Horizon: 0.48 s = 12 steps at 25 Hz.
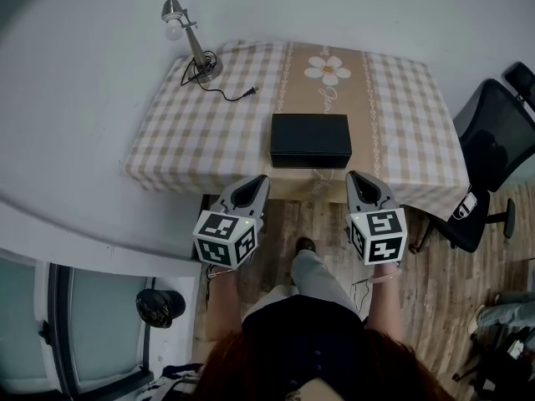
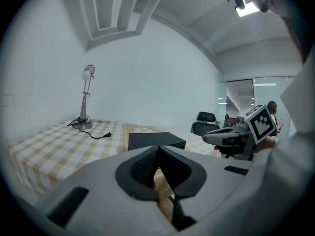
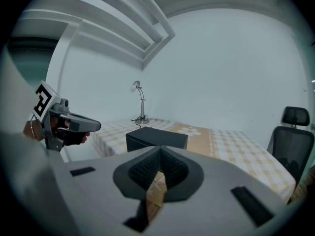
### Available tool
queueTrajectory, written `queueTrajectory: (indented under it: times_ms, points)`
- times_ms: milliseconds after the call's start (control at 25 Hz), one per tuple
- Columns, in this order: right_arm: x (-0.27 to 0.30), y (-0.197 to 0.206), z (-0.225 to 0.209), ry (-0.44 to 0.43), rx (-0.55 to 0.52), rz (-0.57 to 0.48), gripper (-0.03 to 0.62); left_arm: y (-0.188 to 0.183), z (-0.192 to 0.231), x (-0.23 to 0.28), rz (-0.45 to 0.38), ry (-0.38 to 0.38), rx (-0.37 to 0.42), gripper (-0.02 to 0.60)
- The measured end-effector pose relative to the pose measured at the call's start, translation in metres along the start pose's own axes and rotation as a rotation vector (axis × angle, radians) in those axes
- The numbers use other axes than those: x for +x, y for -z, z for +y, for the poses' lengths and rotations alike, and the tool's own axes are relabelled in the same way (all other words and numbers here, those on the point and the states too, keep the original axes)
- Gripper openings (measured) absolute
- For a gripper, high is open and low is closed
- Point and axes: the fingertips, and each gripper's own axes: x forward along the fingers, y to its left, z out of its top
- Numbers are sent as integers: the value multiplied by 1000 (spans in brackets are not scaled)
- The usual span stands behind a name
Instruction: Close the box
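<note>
A black box (image 1: pixel 310 139) lies flat near the front edge of the checked table (image 1: pixel 184 132), its lid down as far as I can see. Both grippers hang in front of the table edge, short of the box and apart from it. My left gripper (image 1: pixel 257 180) is shut with nothing in it, below the box's left corner. My right gripper (image 1: pixel 355 177) is also shut and empty, below the right corner. The box (image 2: pixel 156 140) shows just beyond the left gripper (image 2: pixel 157 149), and the box (image 3: pixel 156 139) likewise beyond the right gripper (image 3: pixel 160 150).
A desk lamp (image 1: pixel 185 33) with a trailing cord (image 1: pixel 230 95) stands at the table's far left corner. A black office chair (image 1: pixel 493 144) stands to the right of the table. The white wall runs along the left. Wooden floor lies under me.
</note>
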Motion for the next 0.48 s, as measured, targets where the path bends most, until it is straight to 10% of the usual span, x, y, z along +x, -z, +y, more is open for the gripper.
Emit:
queueTrajectory:
  times_ms: [480]
  points:
    - [-40, -21, 32, -25, -13, -95, 17, -8, -32, -32, -55, 43, 26, 28]
